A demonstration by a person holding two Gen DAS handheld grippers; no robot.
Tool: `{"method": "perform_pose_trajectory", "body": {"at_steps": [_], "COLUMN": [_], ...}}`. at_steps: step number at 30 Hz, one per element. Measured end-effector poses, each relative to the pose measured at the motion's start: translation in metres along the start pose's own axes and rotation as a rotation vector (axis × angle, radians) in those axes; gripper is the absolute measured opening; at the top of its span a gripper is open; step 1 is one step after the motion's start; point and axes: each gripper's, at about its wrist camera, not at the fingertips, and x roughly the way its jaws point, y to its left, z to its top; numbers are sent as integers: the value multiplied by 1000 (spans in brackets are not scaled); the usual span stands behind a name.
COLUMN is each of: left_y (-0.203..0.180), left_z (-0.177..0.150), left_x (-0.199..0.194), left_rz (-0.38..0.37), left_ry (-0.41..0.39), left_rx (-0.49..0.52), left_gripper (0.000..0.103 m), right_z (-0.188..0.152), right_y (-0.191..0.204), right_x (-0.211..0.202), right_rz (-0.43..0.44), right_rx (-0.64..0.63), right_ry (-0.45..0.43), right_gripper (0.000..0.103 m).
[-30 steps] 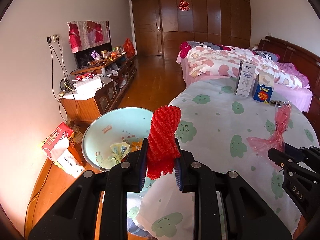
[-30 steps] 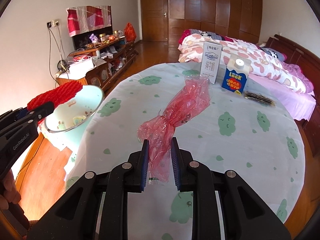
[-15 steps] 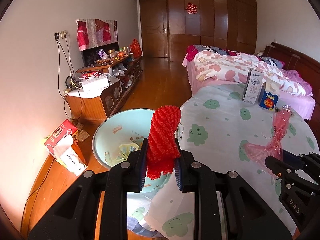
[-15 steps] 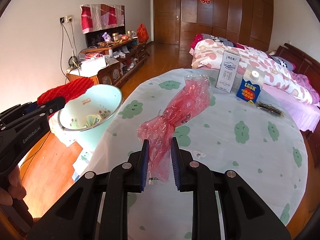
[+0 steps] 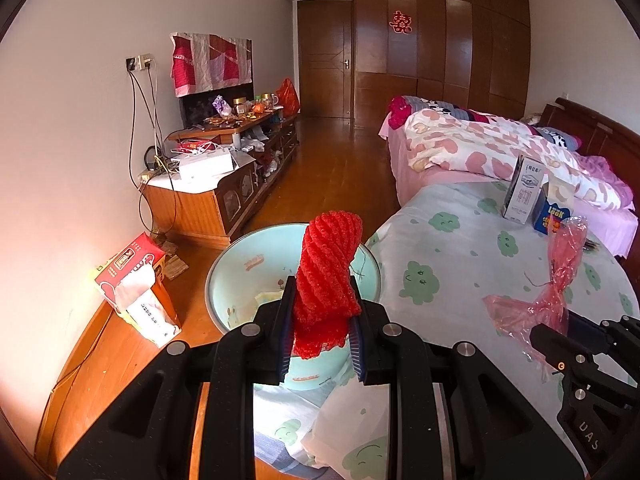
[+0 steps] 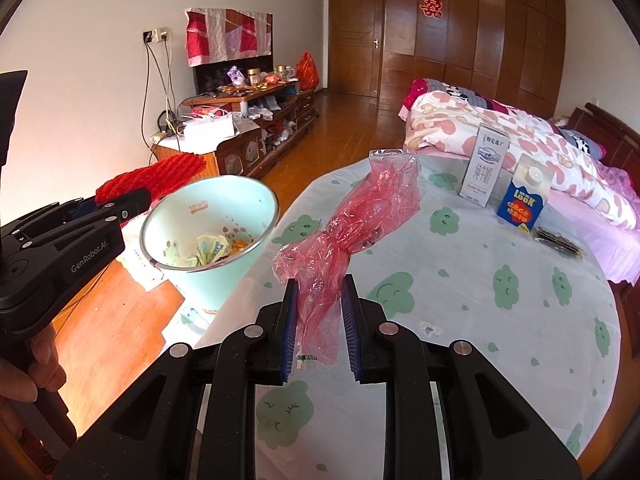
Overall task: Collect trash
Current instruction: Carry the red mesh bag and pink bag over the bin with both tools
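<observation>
A round table under a white cloth [image 6: 460,340] printed with green clouds fills the near side. Behind it a bed carries a pink heart-print quilt [image 5: 480,152]. Along the white wall runs a low wooden cabinet [image 5: 208,204], cluttered with jars and a white box [image 5: 206,166]. A red tissue box [image 5: 136,268] lies on the wooden floor. A red paper ornament [image 6: 431,6] hangs on the wardrobe doors.

glossy red plastic wrapper [image 6: 360,220], ribbed foam net [image 5: 328,276]

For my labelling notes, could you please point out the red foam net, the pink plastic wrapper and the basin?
red foam net [image 5: 326,276], left wrist view, twisted middle
pink plastic wrapper [image 6: 360,216], right wrist view, crumpled middle
basin [image 6: 256,200], right wrist view, inner wall
</observation>
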Motion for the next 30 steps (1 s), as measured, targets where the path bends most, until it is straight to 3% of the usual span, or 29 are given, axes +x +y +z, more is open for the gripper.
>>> {"method": "perform_pose_trajectory", "body": {"at_steps": [30], "left_y": [37], "left_z": [12], "left_x": [21], "left_rz": [83], "left_ry": [10], "left_rx": [-67], "left_gripper": [23], "right_z": [37], "right_y": [50], "right_x": [30], "right_rz": [99], "right_rx": [-81], "right_ry": [-17], "right_gripper": [22]}}
